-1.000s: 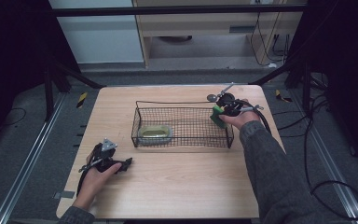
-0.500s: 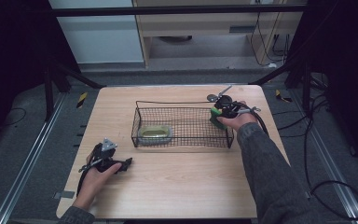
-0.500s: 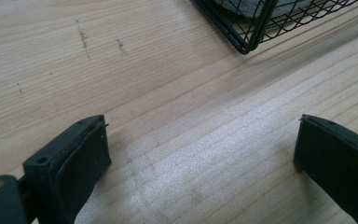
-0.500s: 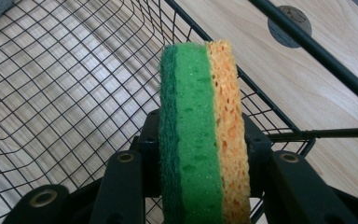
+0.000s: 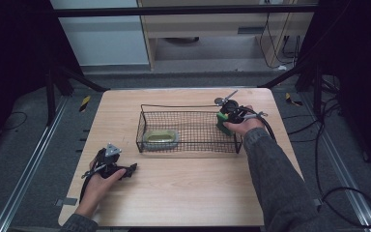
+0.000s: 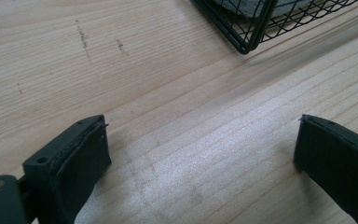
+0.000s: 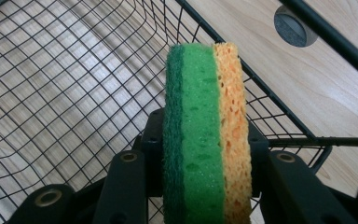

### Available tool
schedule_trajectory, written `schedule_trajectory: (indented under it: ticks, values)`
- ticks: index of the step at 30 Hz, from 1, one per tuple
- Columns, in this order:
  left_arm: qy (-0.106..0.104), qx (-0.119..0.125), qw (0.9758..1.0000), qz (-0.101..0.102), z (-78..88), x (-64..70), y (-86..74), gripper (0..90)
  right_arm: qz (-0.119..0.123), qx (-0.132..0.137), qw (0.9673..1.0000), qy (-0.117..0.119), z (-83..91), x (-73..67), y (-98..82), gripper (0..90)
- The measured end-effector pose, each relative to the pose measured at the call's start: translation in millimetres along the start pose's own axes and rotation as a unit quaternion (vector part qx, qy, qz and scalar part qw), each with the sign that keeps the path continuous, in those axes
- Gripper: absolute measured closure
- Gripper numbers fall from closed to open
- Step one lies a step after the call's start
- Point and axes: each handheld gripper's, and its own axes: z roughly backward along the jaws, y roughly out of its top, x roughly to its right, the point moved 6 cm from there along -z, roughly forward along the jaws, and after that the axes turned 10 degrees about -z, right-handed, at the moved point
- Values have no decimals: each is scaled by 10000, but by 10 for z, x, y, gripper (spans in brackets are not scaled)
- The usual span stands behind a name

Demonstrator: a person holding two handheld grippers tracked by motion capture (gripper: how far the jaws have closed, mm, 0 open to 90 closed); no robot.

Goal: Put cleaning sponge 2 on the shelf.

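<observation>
I have the right tongs (image 7: 200, 154) clamped on the sponge (image 7: 207, 135) above the basket (image 5: 188, 145); release remains. Left tongs (image 6: 200, 154) apart, idle beside the basket.

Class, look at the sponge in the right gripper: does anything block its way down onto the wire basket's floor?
Nothing visible does. The right gripper holds the sponge over bare mesh at the wire basket end; the greenish item lies at the opposite end.

The sponge (image 7: 207, 135) looks soft and full of little holes, with a rough green side and a yellow side. The basket (image 7: 74, 93) is thin black metal wire. The table (image 6: 168, 116) is smooth, pale, matt wood.
</observation>
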Motion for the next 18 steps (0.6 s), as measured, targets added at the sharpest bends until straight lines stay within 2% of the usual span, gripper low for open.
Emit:
schedule_trajectory:
  ticks: [4, 5, 10, 18]
  values:
    - [1, 10, 10000, 13, -1, 2, 1, 22, -4, -58, 10000, -30, 21, -4, -17, 547]
    - [1, 10, 10000, 12, -1, 2, 1, 22, -67, -68, 10000, -7, 28, -13, -23, 522]
    - [2, 9, 10000, 12, -1, 2, 1, 22, -84, -40, 10000, -7, 81, -53, -43, 468]
    - [2, 10, 10000, 11, -1, 1, 1, 22, -17, 209, 9998, 65, 269, -134, -38, 517]
